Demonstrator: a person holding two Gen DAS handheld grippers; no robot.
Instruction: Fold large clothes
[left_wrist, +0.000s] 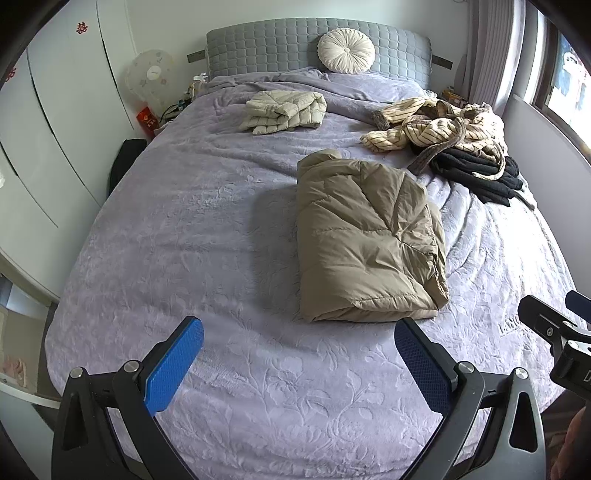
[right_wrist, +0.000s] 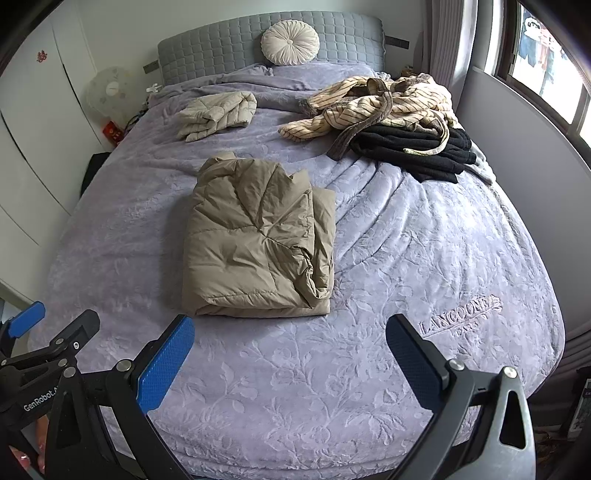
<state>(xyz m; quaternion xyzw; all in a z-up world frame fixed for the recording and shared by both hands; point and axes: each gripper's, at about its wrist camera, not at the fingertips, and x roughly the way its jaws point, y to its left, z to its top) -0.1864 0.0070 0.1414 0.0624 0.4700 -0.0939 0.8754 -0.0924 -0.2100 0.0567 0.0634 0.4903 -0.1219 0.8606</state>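
A tan puffer jacket (left_wrist: 365, 243) lies folded into a rectangle on the lavender bed; it also shows in the right wrist view (right_wrist: 258, 243). My left gripper (left_wrist: 299, 354) is open and empty, held above the bed's near end, short of the jacket. My right gripper (right_wrist: 290, 354) is open and empty too, beside the left one. A cream quilted jacket (left_wrist: 284, 110) lies folded near the headboard. A striped cream garment (right_wrist: 376, 107) lies crumpled on black clothes (right_wrist: 417, 151) at the far right.
The bedspread (left_wrist: 192, 236) covers the whole bed. A round white cushion (left_wrist: 345, 51) leans on the grey headboard (left_wrist: 266, 48). White wardrobe doors (left_wrist: 55, 122) and a fan (left_wrist: 149, 75) stand at the left. A window (right_wrist: 546, 62) is on the right wall.
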